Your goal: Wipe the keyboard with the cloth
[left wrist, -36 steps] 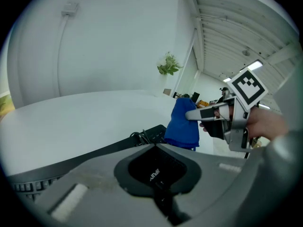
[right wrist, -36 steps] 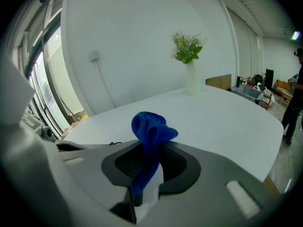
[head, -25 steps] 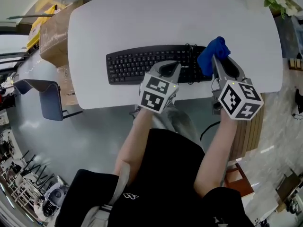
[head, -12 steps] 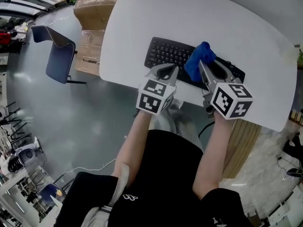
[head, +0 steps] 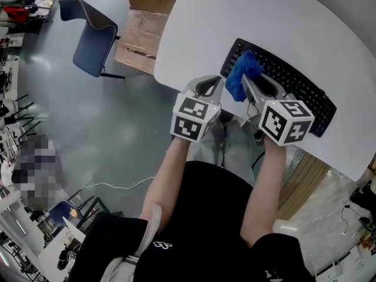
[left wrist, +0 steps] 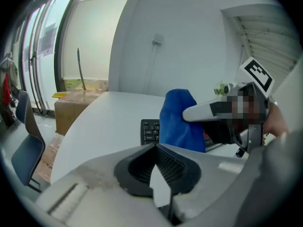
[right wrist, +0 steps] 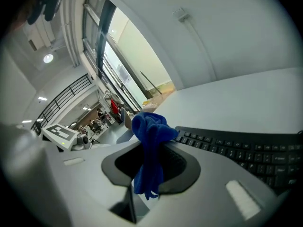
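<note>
item, far left: blue chair (head: 88, 34) on the grey floor, well apart from the table

item: brown cardboard boxes (head: 144, 22) stacked on the floor just beside the table's left edge; also seen past the table edge in the left gripper view (left wrist: 75, 107)

item: white table (head: 235, 16), rounded edge, carries the keyboard

item: left gripper (head: 215, 82), hand-held, marker cube on its rear; hangs at the table's near edge, just left of the cloth; in its own view (left wrist: 155, 148) the two black ribbed pads meet at the tips, with nothing between them

item: blue cloth (head: 241, 75), bunched, over the left end of the keyboard; clamped between the right gripper's jaws, one wad standing up past the tips and a tail hanging down between the pads (right wrist: 149, 126); whether it touches the keys cannot be told; from the left gripper view it hangs in front of the keyboard (left wrist: 177, 122)

item: right gripper (head: 251, 82), hand-held, marker cube on its rear; jaws closed on the cloth (right wrist: 151, 148)

item: black keyboard (head: 288, 87), lies slantwise on the table near its front edge, running off to the right of both grippers; key rows plain in the right gripper view (right wrist: 236, 148)
</note>
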{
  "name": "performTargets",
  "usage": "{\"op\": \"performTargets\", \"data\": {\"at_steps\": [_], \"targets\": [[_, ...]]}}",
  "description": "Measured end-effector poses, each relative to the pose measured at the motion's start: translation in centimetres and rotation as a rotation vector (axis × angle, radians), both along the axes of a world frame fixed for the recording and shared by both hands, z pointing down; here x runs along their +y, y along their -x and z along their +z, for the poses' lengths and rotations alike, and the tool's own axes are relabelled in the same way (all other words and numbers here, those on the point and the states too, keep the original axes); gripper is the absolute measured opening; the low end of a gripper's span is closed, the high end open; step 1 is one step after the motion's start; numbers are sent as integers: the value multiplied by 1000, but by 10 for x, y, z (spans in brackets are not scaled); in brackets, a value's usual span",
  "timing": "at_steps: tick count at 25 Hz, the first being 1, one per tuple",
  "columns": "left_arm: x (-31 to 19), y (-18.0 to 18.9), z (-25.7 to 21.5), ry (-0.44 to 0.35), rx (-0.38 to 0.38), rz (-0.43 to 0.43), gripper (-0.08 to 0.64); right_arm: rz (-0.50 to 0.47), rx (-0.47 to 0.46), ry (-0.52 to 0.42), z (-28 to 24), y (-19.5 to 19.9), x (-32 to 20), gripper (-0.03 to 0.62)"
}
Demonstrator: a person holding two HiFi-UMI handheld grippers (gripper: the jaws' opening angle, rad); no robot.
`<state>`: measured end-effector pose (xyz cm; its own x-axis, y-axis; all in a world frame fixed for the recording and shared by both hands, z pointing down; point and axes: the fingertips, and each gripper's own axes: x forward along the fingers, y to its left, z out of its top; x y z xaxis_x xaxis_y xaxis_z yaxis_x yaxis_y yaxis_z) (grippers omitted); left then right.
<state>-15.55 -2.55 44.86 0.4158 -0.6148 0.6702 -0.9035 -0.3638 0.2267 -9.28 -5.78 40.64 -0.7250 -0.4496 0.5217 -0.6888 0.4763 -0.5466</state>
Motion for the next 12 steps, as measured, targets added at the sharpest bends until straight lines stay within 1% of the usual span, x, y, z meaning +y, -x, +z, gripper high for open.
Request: {"op": "performTargets", "data": {"at_steps": [5,12], "targets": [[5,18,11,32,19,15,-2,-25,12,83,25,31,25,91],[1,18,24,56,47,79,-2,-10,41,153,50,44,33,91]]}}
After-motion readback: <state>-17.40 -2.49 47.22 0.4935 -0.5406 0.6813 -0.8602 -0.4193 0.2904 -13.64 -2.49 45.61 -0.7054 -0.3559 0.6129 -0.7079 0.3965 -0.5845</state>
